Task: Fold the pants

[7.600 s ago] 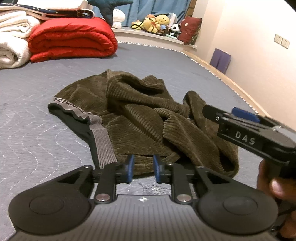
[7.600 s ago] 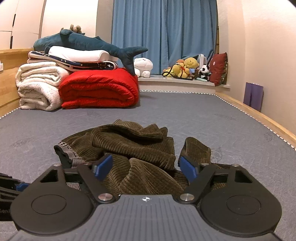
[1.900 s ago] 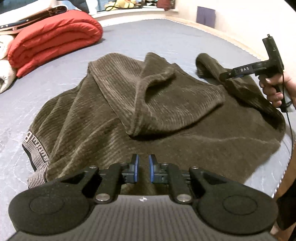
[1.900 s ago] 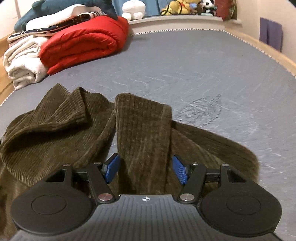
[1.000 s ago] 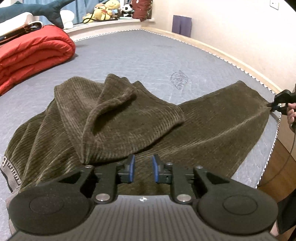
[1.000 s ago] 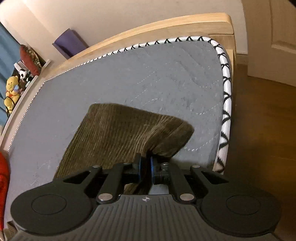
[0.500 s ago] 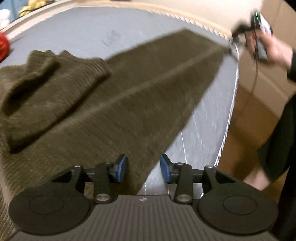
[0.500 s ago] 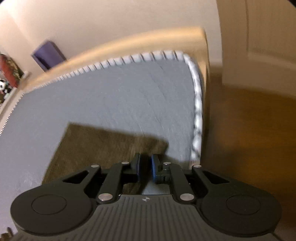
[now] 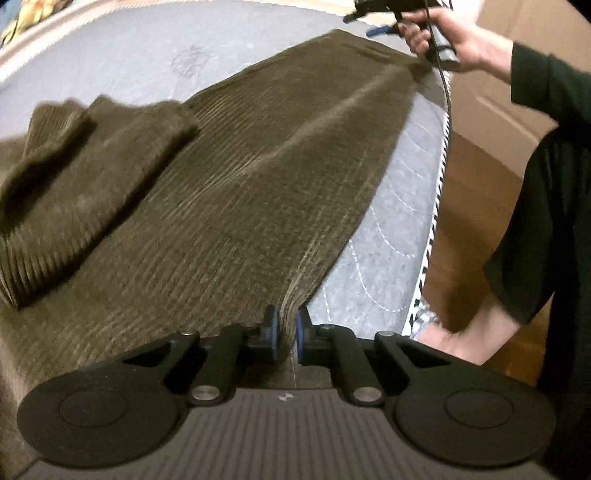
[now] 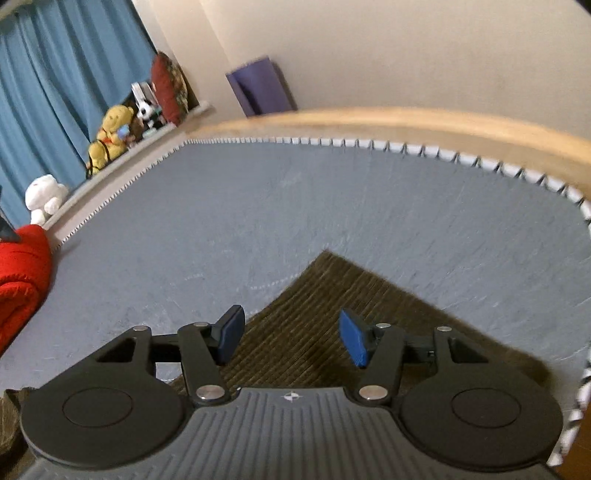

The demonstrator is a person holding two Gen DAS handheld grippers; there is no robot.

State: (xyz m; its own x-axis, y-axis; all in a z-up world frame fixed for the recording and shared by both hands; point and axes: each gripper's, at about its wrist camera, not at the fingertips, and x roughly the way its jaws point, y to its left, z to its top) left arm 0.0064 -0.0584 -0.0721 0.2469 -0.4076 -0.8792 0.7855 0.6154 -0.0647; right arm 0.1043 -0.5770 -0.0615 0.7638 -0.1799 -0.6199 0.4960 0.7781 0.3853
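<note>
Corduroy pants point(image 9: 236, 177) edge in left gripper point(image 9: 283, 328), right gripper point(image 10: 291, 338) open

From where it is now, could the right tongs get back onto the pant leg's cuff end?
Probably yes. The right tongs hang open directly over the cuff end of the corduroy pants, which lies flat on the mattress with nothing between them.

Left gripper point(image 9: 287, 326) pinching pants point(image 9: 229, 177) edge; right gripper point(image 9: 373, 16) apart
</note>
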